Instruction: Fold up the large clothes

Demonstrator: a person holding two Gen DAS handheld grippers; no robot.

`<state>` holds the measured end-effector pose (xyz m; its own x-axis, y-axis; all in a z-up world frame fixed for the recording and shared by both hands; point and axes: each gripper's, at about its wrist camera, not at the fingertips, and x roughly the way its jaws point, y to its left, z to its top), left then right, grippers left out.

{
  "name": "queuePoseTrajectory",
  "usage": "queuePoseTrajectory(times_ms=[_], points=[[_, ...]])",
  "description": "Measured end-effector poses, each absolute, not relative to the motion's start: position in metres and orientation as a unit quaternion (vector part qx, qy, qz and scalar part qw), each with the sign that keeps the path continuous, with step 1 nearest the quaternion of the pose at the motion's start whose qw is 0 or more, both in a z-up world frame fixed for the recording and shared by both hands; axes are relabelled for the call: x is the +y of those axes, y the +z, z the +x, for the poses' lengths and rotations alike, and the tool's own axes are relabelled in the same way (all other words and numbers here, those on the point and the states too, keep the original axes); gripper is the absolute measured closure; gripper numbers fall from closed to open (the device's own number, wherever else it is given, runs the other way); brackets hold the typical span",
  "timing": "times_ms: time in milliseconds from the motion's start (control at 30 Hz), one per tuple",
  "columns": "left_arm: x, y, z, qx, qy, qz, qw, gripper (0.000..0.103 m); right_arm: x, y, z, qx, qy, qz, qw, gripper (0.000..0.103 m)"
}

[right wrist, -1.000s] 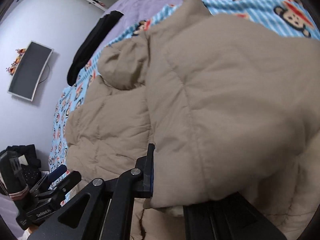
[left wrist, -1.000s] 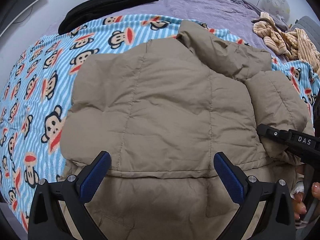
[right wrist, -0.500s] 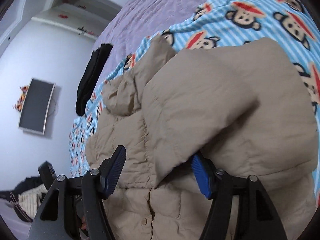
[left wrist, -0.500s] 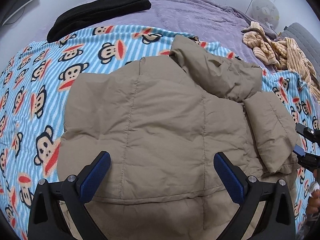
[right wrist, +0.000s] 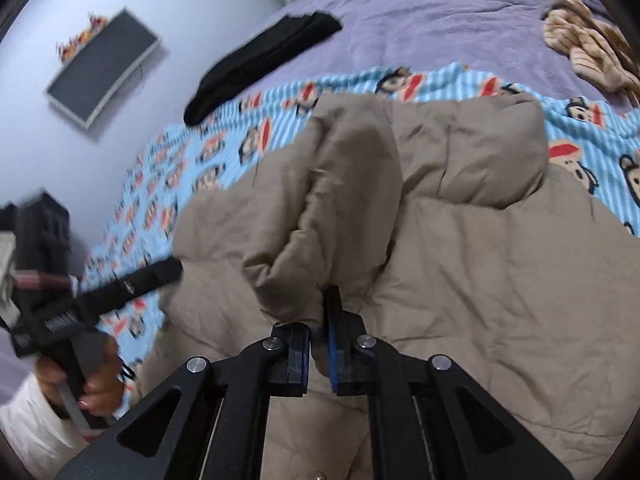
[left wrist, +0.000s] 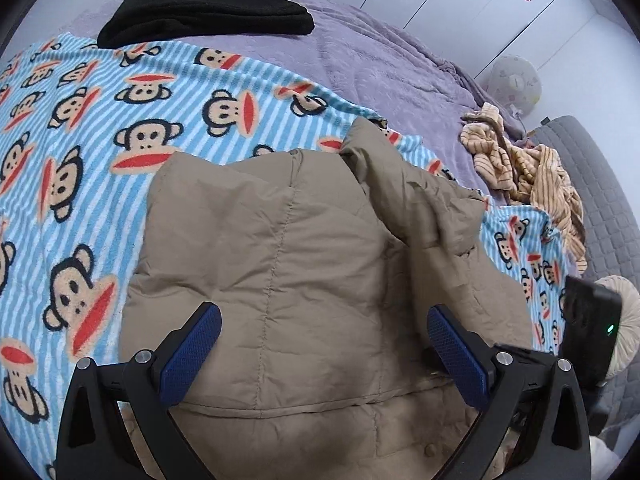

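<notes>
Right wrist view is showing the jacket (right wrist: 460, 264) lying on the monkey blanket (right wrist: 224, 152) across the bed (right wrist: 420, 28). The right gripper (right wrist: 320, 344) is closing, and its jaws are pinching a fold of the jacket's sleeve (right wrist: 332, 216), bunching it up over the jacket's body. The left gripper (left wrist: 320, 352) is hovering over the jacket's lower part with its jaws standing wide, nothing between the pads. Beyond the jacket's collar, a black garment (left wrist: 204, 16) is lying on the purple cover, well apart. Beside the jacket's sleeve side, farther off, a striped tan garment (left wrist: 528, 172) is lying crumpled.
</notes>
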<state>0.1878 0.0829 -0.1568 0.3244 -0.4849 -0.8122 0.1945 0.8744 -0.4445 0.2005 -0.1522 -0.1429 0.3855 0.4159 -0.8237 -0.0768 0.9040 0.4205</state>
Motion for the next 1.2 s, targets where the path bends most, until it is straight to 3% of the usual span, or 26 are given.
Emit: queuePoseTrajectory(times_ms=[67, 133, 167, 300, 367, 400, 433, 467, 500, 633, 733, 867, 1033, 1200], points=[[0.078, -0.160, 0.188, 0.548, -0.230, -0.151, 0.790, 0.000, -0.136, -0.158, 0.196, 0.570, 0.150, 0.123, 0.798, 0.078], [0.069, -0.164, 0.188, 0.556, -0.251, -0.162, 0.776, 0.000, -0.138, -0.163, 0.182, 0.577, 0.160, 0.130, 0.790, 0.051], [0.063, -0.167, 0.189, 0.562, -0.261, -0.162, 0.768, 0.000, -0.142, -0.162, 0.175, 0.577, 0.159, 0.133, 0.790, 0.045], [0.035, -0.187, 0.197, 0.582, -0.267, -0.150, 0.753, 0.000, -0.181, -0.153, 0.142, 0.569, 0.122, 0.143, 0.801, 0.041], [0.022, -0.197, 0.205, 0.590, -0.267, -0.150, 0.747, 0.015, -0.207, -0.152, 0.125, 0.567, 0.095, 0.164, 0.802, 0.041], [0.012, -0.202, 0.209, 0.594, -0.273, -0.151, 0.742, 0.045, -0.221, -0.153, 0.116, 0.567, 0.081, 0.176, 0.800, 0.042], [0.004, -0.206, 0.213, 0.600, -0.280, -0.151, 0.734, 0.081, -0.233, -0.155, 0.110, 0.571, 0.068, 0.186, 0.797, 0.044], [-0.004, -0.210, 0.215, 0.609, -0.283, -0.153, 0.725, 0.090, -0.245, -0.159, 0.103, 0.578, 0.055, 0.196, 0.790, 0.049], [-0.009, -0.210, 0.216, 0.609, -0.278, -0.155, 0.726, 0.090, -0.255, -0.164, 0.097, 0.584, 0.042, 0.206, 0.784, 0.061], [-0.007, -0.181, 0.208, 0.571, -0.281, -0.153, 0.756, 0.091, -0.278, -0.179, 0.083, 0.594, 0.004, 0.198, 0.780, 0.072], [0.014, -0.166, 0.200, 0.554, -0.274, -0.131, 0.775, 0.091, -0.289, -0.179, 0.080, 0.583, -0.025, 0.165, 0.795, 0.073], [0.035, -0.195, 0.194, 0.592, -0.230, -0.092, 0.767, 0.091, -0.308, -0.176, 0.087, 0.558, -0.092, 0.098, 0.819, 0.073], [0.039, -0.215, 0.193, 0.587, -0.215, -0.078, 0.776, 0.091, -0.330, -0.211, 0.095, 0.569, -0.097, 0.155, 0.802, 0.077], [0.047, -0.196, 0.187, 0.571, -0.171, -0.021, 0.802, 0.091, -0.327, -0.211, 0.095, 0.568, -0.101, 0.142, 0.804, 0.077]])
